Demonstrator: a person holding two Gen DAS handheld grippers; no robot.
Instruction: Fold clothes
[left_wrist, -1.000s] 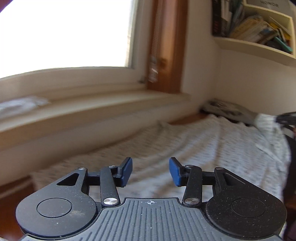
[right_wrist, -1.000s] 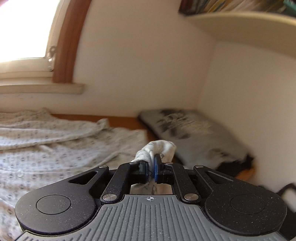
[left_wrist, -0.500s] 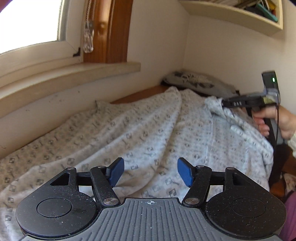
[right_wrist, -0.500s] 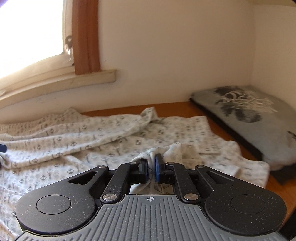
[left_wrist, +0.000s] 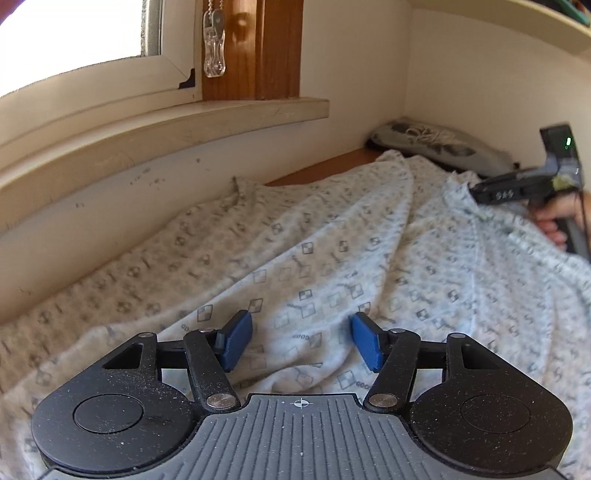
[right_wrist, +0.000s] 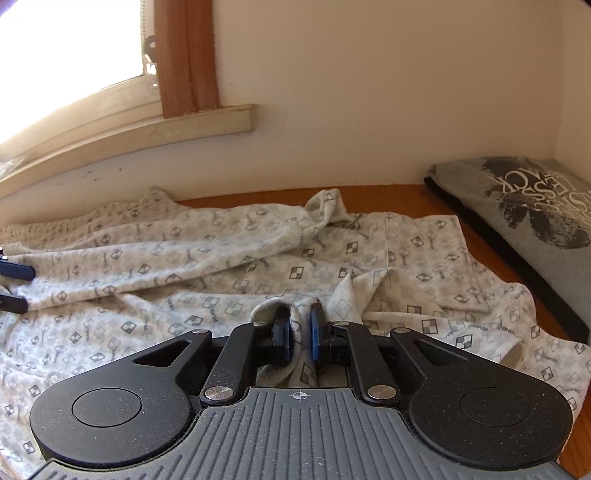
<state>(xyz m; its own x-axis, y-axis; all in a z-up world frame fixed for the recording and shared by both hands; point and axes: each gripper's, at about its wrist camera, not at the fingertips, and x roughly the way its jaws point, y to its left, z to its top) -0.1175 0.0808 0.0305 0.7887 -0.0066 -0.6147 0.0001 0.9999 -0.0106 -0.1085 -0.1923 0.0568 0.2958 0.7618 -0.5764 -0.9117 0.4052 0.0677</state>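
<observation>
Under the window sill, on the orange wooden surface (right_wrist: 413, 197), lies the white patterned cotton garment (right_wrist: 229, 266). My right gripper (right_wrist: 300, 334) pinches its fold; my left gripper (left_wrist: 301, 341) is wide open above it.

A home room is showing here. Daylight is coming through a wood-framed window (left_wrist: 110, 33) above a sill (right_wrist: 166, 129), and clothes (right_wrist: 221, 266) are lying on a wooden surface (right_wrist: 406, 195).

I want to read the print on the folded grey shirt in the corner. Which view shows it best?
The right wrist view: the grey shirt lies close at the right, its dark print large and sharp, though the lettering is upside down. In the left wrist view the same shirt is small and far off behind the patterned garment.
</observation>
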